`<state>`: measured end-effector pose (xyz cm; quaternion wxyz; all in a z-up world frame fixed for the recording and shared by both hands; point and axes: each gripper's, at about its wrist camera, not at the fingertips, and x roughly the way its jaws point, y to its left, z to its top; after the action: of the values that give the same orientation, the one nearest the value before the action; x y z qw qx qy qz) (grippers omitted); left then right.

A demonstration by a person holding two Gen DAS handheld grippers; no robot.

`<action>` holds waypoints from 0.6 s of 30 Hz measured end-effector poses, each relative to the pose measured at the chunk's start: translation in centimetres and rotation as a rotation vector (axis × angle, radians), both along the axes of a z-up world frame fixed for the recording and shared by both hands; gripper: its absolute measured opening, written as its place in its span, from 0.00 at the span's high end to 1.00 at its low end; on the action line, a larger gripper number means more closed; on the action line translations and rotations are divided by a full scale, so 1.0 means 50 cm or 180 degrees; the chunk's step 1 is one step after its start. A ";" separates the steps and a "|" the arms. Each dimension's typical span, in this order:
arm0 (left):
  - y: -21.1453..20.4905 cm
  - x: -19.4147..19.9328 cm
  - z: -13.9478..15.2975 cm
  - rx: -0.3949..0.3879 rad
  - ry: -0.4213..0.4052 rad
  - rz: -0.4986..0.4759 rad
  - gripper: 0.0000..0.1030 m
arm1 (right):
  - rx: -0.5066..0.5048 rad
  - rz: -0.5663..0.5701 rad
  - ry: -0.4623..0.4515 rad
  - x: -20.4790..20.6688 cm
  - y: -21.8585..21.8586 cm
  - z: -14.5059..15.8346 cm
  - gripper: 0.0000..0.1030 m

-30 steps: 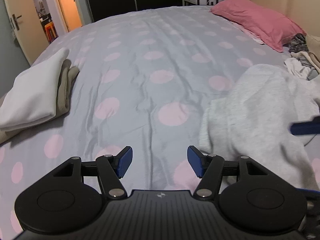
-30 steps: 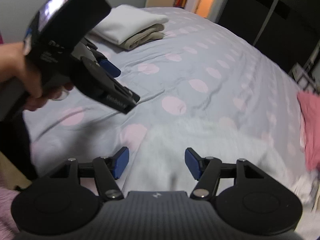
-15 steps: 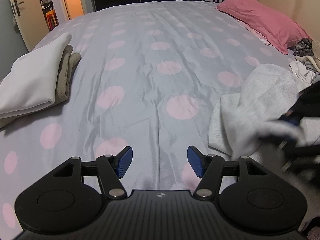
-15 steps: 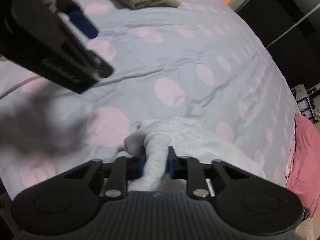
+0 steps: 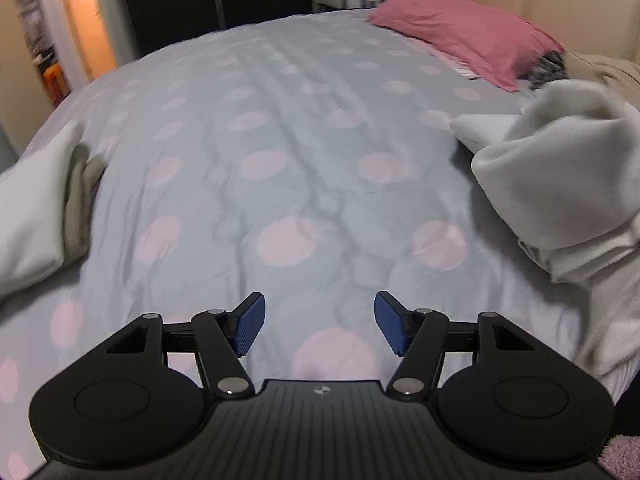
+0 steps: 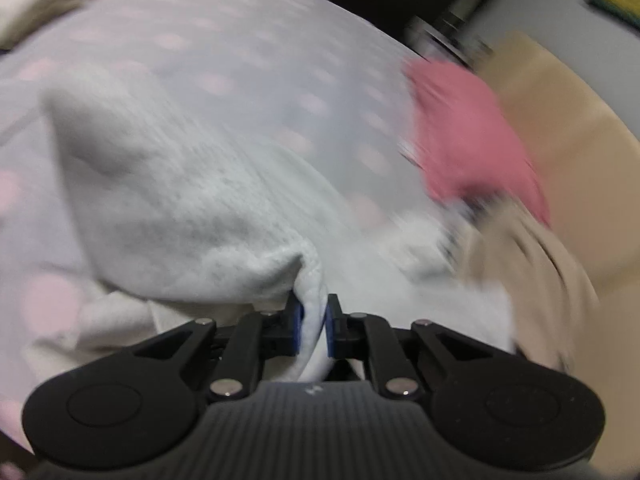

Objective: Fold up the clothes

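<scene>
The right hand-held gripper (image 6: pixel 314 328) has just been closing, and now pinches a fold of the pale grey sweatshirt (image 6: pixel 180 216), which lies bunched on the bed (image 5: pixel 300 140) near the pink pillow (image 5: pixel 460 32). It looks soft and limp — better taken at a hem or shoulder. The left hand-held gripper (image 5: pixel 319 328) hangs wide open over the bed, empty.

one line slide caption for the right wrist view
Right claw shut on a fold of the white sweater above the spotted bedspread.
</scene>
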<state>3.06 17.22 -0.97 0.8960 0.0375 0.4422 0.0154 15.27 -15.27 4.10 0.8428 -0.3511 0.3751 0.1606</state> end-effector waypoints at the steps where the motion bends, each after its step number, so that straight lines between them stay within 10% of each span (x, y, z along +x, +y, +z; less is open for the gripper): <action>1: -0.016 0.010 0.004 0.0004 -0.0015 -0.0061 0.43 | -0.0030 -0.0144 -0.0019 0.009 -0.035 -0.007 0.89; 10: -0.179 0.123 0.012 -0.0002 -0.0171 -0.0846 0.43 | 0.0156 -0.1230 0.0158 0.099 -0.296 -0.037 0.88; 18: -0.263 0.212 -0.023 0.0068 -0.0118 -0.1334 0.43 | 0.0455 -0.0826 -0.0075 0.032 -0.251 0.062 0.68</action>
<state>13.65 4.06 -2.13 0.8871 0.1379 0.4080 -0.1660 16.87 -27.83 7.18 0.8836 -0.2406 0.3951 0.0724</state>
